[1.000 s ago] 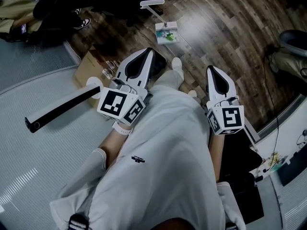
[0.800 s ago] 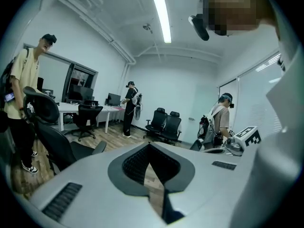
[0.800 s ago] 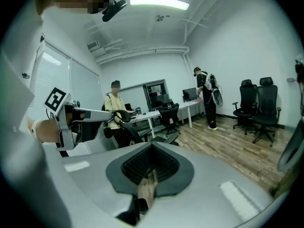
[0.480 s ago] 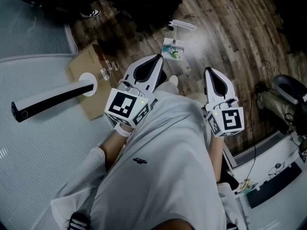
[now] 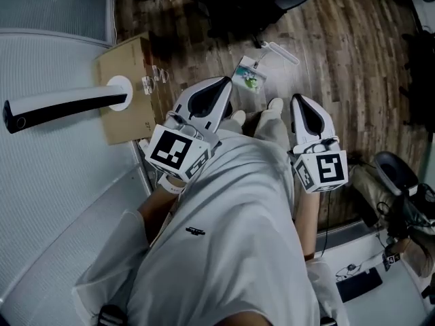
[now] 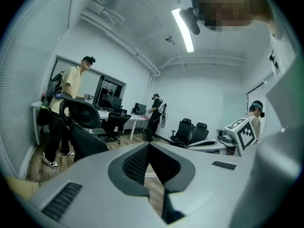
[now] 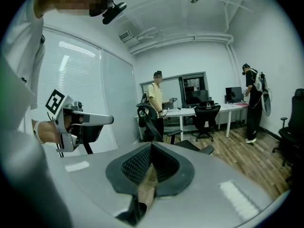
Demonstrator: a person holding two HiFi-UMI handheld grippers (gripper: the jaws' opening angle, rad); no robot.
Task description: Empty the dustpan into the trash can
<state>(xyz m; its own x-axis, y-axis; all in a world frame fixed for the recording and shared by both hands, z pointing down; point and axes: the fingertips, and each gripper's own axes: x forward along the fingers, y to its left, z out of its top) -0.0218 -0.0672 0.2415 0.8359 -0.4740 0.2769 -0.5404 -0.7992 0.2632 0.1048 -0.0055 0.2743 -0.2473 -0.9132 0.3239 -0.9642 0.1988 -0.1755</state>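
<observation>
In the head view a small white dustpan [image 5: 246,74] with green scraps in it lies on the wooden floor, its long white handle [image 5: 281,52] pointing up and right. It lies just ahead of both grippers. My left gripper [image 5: 221,81] is shut and empty, its tip a short way left of the pan. My right gripper [image 5: 299,99] is also shut and empty, to the right of the pan and nearer to me. The left gripper view shows the left gripper [image 6: 149,145] with nothing between its jaws, and the right gripper view shows the same of the right gripper [image 7: 152,145]. Neither gripper view shows the dustpan.
An open brown cardboard box [image 5: 126,117] sits left of the dustpan, with a long white bar [image 5: 64,104] lying across it. A pale ribbed mat [image 5: 54,202] covers the floor at left. Cables and a chair base [image 5: 394,168] are at right. People, desks and office chairs [image 7: 209,113] stand further off.
The head view has swung round: the cardboard box and the bar have slid up and left, and the dustpan now lies closer in front of the grippers. Both grippers stay shut.
</observation>
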